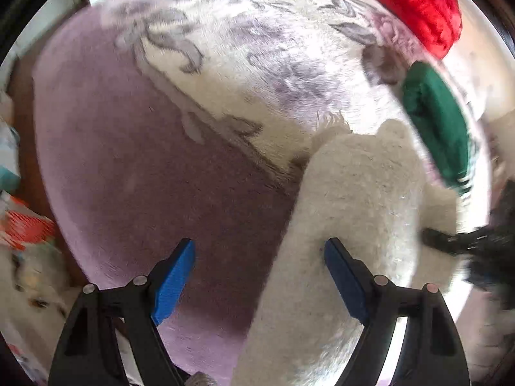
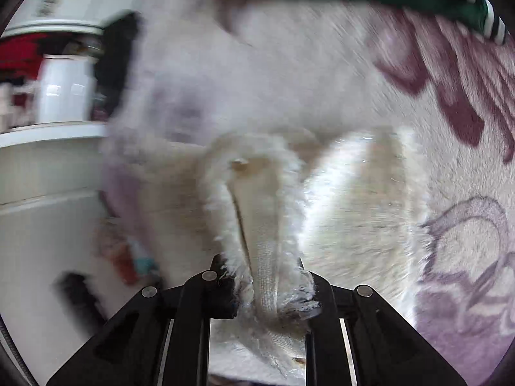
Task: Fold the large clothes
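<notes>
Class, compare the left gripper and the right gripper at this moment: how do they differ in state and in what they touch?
The left gripper is open, its blue pads spread wide; the right gripper is shut on the fluffy cream garment. The left gripper holds nothing and hangs above the garment's edge and the purple blanket; the right gripper has a bunched fold of fabric between its fingers. Both have black frames and point toward the same garment.

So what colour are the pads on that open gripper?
Blue pads on the left gripper, clearest in the left wrist view.
</notes>
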A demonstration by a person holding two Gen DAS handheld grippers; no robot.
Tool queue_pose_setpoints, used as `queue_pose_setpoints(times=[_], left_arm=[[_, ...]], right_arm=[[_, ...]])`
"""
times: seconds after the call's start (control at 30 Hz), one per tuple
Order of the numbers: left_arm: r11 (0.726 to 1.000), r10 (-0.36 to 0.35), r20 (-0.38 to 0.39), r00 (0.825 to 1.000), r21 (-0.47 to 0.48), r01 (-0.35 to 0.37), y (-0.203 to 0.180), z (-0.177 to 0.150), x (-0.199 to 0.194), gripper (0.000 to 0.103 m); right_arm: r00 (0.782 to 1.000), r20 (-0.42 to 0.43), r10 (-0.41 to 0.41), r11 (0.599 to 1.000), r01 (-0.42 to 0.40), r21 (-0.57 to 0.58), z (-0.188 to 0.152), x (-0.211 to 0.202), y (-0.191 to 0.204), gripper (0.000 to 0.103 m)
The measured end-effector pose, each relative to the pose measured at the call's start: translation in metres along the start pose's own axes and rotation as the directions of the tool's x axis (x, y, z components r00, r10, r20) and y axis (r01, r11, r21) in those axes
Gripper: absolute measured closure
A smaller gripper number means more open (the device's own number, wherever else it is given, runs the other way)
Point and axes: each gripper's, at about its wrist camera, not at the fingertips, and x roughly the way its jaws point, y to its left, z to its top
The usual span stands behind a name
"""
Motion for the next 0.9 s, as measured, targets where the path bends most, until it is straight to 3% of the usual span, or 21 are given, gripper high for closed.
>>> queue_pose_setpoints(times=[0.03,0.07,0.1,0.17,0.23,0.3,0.37,0.5,0.6,0.67,0.73,0.8,0.9], left_arm=[[0.999,0.038,0.011,0.999,0.025,-0.039,-0.003,0.001,0.001,0.022],[0.998,0.034,0.015,0.999,0.044,-0.035,-0.003,0.002,0.002,0.019],[0.999,-0.003,0.017,1.0,0.032,0.003,0.0,0.003,0.002,0.012],[0.999,-0.041,0.002,0.999,-0.012,0.041,0.007,0.007,0.002,0.01],[0.999,-0.039,-0.001,0.999,-0.028,0.039,0.004,0.012,-0.005,0.011],[0.998,-0.061,0.029,0.998,-0.019,0.061,-0.001,0.013,-0.019,0.011],[0.998,-0.064,0.049,0.997,0.009,0.064,-0.01,0.012,-0.025,0.011],[0.995,-0.004,-0.005,1.0,0.104,0.005,-0.026,0.004,0.009,0.011],[0.992,0.044,-0.018,0.999,0.119,-0.042,-0.017,-0.002,0.034,0.011],[0.996,0.035,-0.028,0.999,0.086,-0.033,-0.003,0.0,0.036,0.011],[0.998,0.025,-0.039,0.999,0.065,-0.022,0.008,0.002,0.037,0.011],[0.998,0.016,-0.044,0.999,0.061,-0.014,0.012,0.002,0.038,0.011],[0.997,0.021,-0.046,0.999,0.077,-0.018,0.01,0.002,0.036,0.011]], right_arm=[[1.0,0.003,0.018,1.0,-0.018,0.002,-0.001,-0.007,0.007,0.087],[0.996,0.042,0.074,0.996,-0.072,-0.054,-0.004,-0.028,0.025,0.087],[0.992,0.092,0.084,0.991,-0.074,-0.115,-0.008,-0.044,0.037,0.087],[0.989,0.15,0.006,0.995,0.009,-0.104,-0.01,-0.045,0.026,0.087],[0.997,0.072,-0.026,0.999,0.024,0.022,-0.002,-0.008,-0.012,0.087],[0.998,0.041,-0.048,0.996,0.045,0.075,-0.001,0.028,-0.034,0.087],[0.994,0.072,-0.077,0.997,0.077,-0.007,0.001,0.041,-0.022,0.087],[0.997,0.025,0.07,0.996,-0.071,0.057,0.011,0.054,-0.021,0.082],[0.974,-0.064,0.215,0.974,-0.209,0.087,0.01,0.04,-0.02,0.071],[0.966,-0.046,0.255,0.964,-0.251,0.09,0.007,0.01,-0.03,0.054],[0.977,0.054,0.208,0.975,-0.212,0.063,-0.003,-0.024,-0.038,0.031],[0.98,0.131,0.149,0.987,-0.155,0.038,-0.008,-0.047,-0.051,0.021],[0.987,0.102,0.126,0.987,-0.135,0.084,-0.006,-0.035,-0.071,0.021]])
